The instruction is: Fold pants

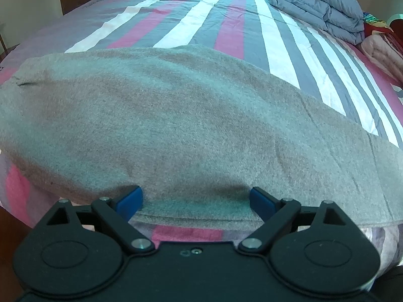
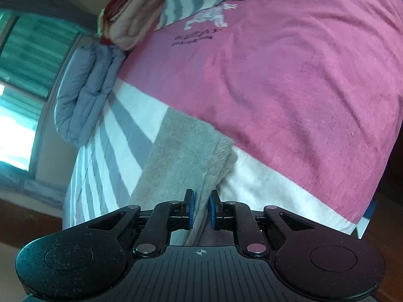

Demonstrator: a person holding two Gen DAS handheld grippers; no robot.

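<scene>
Grey pants (image 1: 176,115) lie lengthwise across the bed (image 1: 226,25); your right claw (image 2: 201,210) pinches one end, your left claw (image 1: 196,201) gapes wide, empty, straddling the near edge

**What the two views leave unclear**

The grey pants (image 1: 176,115) run off the left wrist view at both sides, so their ends do not show there. They cover much of the striped bed sheet (image 1: 201,20) beneath. In the right wrist view the pants (image 2: 181,151) pass between the pads of the right claw (image 2: 201,210) and vanish behind its body. The print on the pink panel (image 2: 194,37) is too blurred to read. The folded duvet (image 1: 320,5) is cut by the top edge.
</scene>
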